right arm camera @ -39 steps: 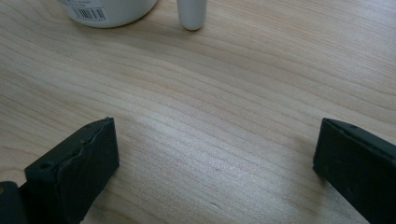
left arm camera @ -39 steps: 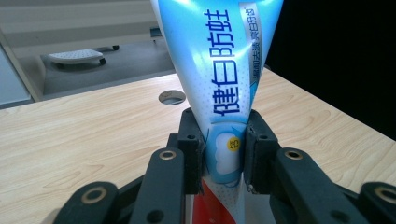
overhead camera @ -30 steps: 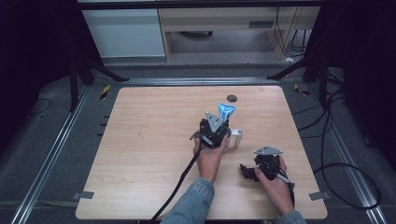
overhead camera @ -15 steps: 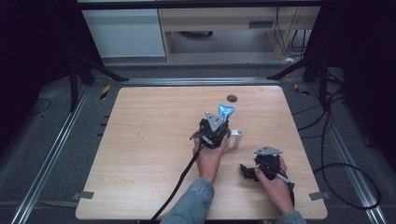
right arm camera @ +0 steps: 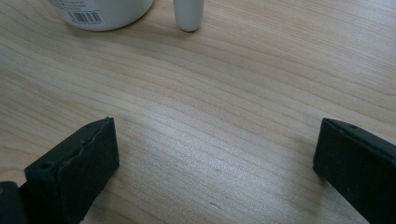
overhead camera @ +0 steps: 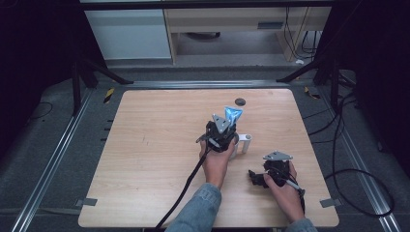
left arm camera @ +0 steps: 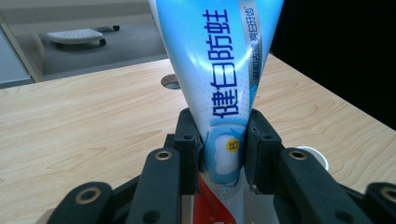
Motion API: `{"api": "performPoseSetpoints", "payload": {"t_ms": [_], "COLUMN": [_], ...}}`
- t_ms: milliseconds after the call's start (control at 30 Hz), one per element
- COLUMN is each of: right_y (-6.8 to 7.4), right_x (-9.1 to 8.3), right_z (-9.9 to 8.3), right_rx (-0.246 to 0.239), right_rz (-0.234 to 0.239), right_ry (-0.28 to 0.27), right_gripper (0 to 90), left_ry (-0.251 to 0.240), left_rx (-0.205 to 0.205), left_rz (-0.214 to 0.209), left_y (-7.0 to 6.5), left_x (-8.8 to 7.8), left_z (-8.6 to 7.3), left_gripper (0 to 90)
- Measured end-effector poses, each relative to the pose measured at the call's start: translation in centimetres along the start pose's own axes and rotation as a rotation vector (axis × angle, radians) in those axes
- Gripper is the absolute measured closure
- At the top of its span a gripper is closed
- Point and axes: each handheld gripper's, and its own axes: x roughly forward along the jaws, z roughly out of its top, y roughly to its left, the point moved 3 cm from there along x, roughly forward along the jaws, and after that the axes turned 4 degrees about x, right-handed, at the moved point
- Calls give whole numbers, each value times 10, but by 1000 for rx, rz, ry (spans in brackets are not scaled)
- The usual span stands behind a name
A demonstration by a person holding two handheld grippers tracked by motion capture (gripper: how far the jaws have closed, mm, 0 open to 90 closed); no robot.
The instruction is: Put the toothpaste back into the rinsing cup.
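Observation:
A blue toothpaste tube (overhead camera: 233,115) (left arm camera: 219,70) stands upright near the table's middle, its flat end up. My left gripper (overhead camera: 227,125) (left arm camera: 223,149) is shut on its lower part, pads pressing both sides. The jaws have just eased open slightly, with the tube still between them. Right beside that hand stands a white container (overhead camera: 245,142) (right arm camera: 100,11) with a barcode label, and a white rounded piece (right arm camera: 188,14) is next to it. My right gripper (overhead camera: 256,178) (right arm camera: 215,168) rests low over the wood at the front right, open, nothing between its jaws.
The wooden table (overhead camera: 154,145) has a dark round grommet (overhead camera: 240,101) (left arm camera: 170,81) at its far side. A black cable (overhead camera: 186,188) trails from the left gripper to the front edge. Metal rails and dark floor surround the table; cabinets stand beyond.

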Motion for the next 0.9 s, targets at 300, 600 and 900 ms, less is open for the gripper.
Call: {"api": "performPoseSetpoints", "payload": {"t_ms": [300, 600, 900], "right_y": [0, 0, 0], "right_x": [0, 0, 0], "right_z": [0, 0, 0], "right_rx": [1, 1, -6], "right_rz": [0, 1, 3], "right_ry": [0, 0, 1], "right_gripper": [4, 4, 4], "left_ry": [2, 18, 39], "left_rx": [-5, -6, 12], "left_rz": [7, 2, -1], "left_y": [5, 6, 4], "left_x": [-3, -4, -5], "left_z": [3, 3, 2], "left_gripper": [627, 496, 386]}}
